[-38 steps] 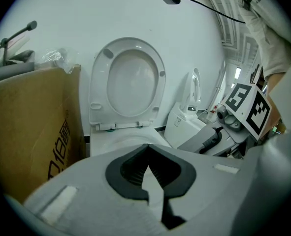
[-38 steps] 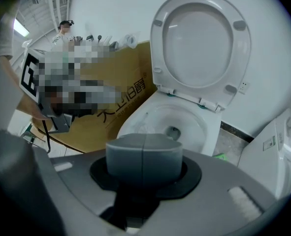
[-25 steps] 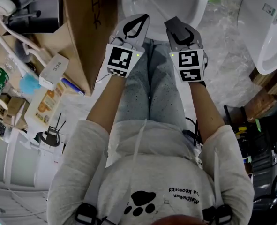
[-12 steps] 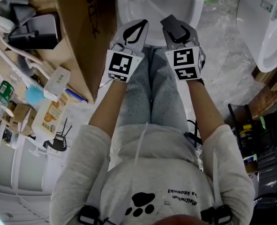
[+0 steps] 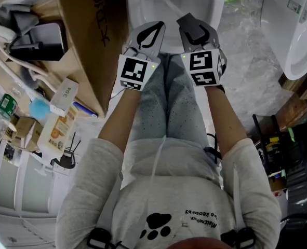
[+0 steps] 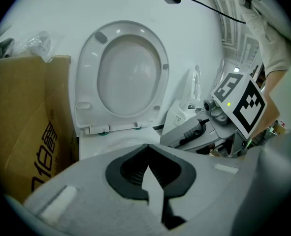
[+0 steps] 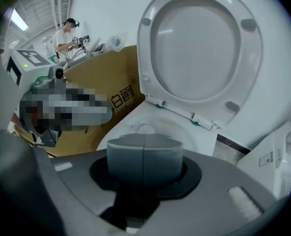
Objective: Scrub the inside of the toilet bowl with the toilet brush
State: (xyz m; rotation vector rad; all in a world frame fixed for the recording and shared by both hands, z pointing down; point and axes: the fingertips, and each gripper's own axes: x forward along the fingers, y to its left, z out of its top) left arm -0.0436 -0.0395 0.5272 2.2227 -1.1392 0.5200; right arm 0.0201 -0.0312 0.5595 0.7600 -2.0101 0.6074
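The white toilet bowl (image 5: 215, 4) lies at the top middle of the head view, with its lid (image 7: 204, 48) raised against the wall. The toilet brush (image 5: 170, 4) slants down into the bowl, its bristle head (image 7: 146, 128) low inside near the left wall. My right gripper (image 5: 187, 21) hovers over the bowl's front rim, shut on the brush handle's end. Beside it my left gripper (image 5: 156, 26) is shut with nothing in it, jaw tips touching (image 6: 146, 154). In the left gripper view the lid (image 6: 128, 73) stands upright ahead.
A tall cardboard box (image 5: 91, 35) stands close against the bowl's left side. A second white toilet (image 5: 293, 30) sits at the right. Clutter of packets and hoses (image 5: 44, 102) fills the floor at the left. The person's knees (image 5: 169, 102) are just below the grippers.
Both grippers have edged a little forward toward the bowl, and the right one has drifted slightly left with the brush. Both stay shut.
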